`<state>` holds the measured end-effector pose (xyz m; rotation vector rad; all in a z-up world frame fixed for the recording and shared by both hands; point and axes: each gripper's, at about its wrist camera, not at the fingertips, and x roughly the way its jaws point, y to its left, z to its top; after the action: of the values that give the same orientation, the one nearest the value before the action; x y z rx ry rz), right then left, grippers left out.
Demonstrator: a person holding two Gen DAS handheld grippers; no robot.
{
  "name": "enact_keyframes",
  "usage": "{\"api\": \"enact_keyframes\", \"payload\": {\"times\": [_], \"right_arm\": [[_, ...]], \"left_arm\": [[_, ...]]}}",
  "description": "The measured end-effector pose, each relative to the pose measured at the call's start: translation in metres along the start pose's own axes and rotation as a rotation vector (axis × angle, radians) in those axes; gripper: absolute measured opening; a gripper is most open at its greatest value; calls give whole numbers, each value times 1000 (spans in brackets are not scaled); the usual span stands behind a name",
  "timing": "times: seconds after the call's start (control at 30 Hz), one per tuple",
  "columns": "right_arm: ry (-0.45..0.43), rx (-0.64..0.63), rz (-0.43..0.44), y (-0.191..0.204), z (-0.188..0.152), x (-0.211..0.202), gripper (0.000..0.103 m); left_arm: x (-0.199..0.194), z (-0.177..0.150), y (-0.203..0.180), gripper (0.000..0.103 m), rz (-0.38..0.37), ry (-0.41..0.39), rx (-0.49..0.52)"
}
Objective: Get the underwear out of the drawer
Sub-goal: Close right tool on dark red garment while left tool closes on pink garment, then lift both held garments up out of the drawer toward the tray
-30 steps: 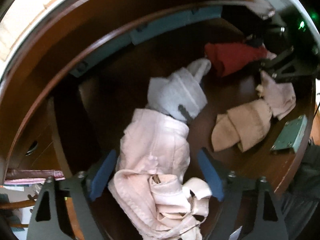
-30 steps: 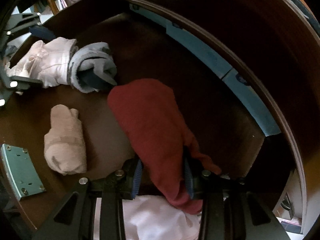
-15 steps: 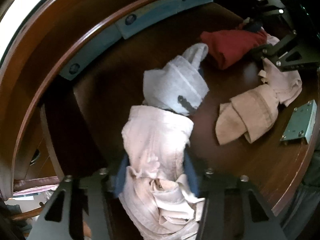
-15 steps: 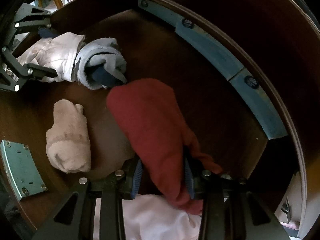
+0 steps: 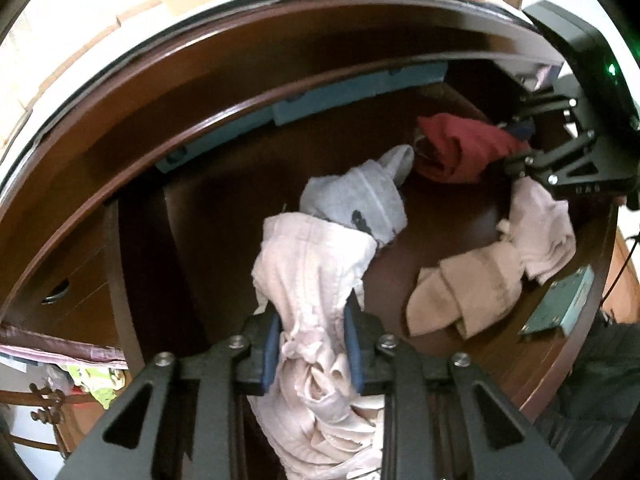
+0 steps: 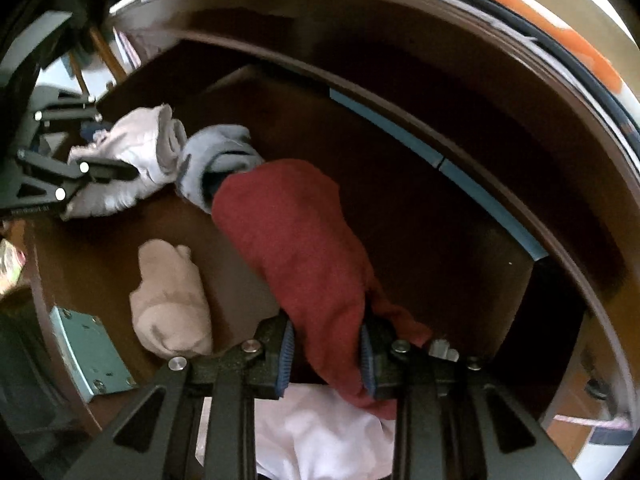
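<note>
In the left wrist view my left gripper [image 5: 314,350] has its blue pads pressed on a pale pink bundle of underwear [image 5: 312,276], and its jaws are still closing. That bundle hangs slightly above the dark wooden drawer floor [image 5: 224,232]. In the right wrist view my right gripper [image 6: 326,354] squeezes a dark red garment [image 6: 296,240], with its jaws closing too. The same red garment [image 5: 460,148] shows at the upper right of the left wrist view. A grey rolled piece [image 5: 356,200] lies between the two bundles.
A beige rolled piece [image 6: 172,300] and a light pink cloth [image 5: 540,232] lie on the drawer floor. A teal metal plate [image 6: 90,356] sits at the front rim. Blue strips [image 6: 440,164] line the back wall. White fabric [image 6: 320,432] bunches under my right gripper.
My left gripper's wide jaws closed onto the pale pink bundle and lifted it a little. My right gripper kept its hold on the red garment and rose slightly.
</note>
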<state>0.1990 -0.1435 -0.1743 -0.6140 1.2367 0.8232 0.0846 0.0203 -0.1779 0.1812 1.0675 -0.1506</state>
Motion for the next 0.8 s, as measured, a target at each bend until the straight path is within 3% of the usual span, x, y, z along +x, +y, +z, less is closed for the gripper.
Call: {"api": "enact_keyframes", "payload": {"times": [0.1,0.33,0.8], "right_arm": [[-28,36,19,-18,5,-18,30],[-138,54,104,-19,2,-41,30],[-209,-32,62,-3,-11,-46,30]], "left_arm": [[-3,-2,-2,26,3,-19,-12],[-11,-8,25,25,4,-96,-82],[-37,-28,37,25,-1,-222,-180]]}}
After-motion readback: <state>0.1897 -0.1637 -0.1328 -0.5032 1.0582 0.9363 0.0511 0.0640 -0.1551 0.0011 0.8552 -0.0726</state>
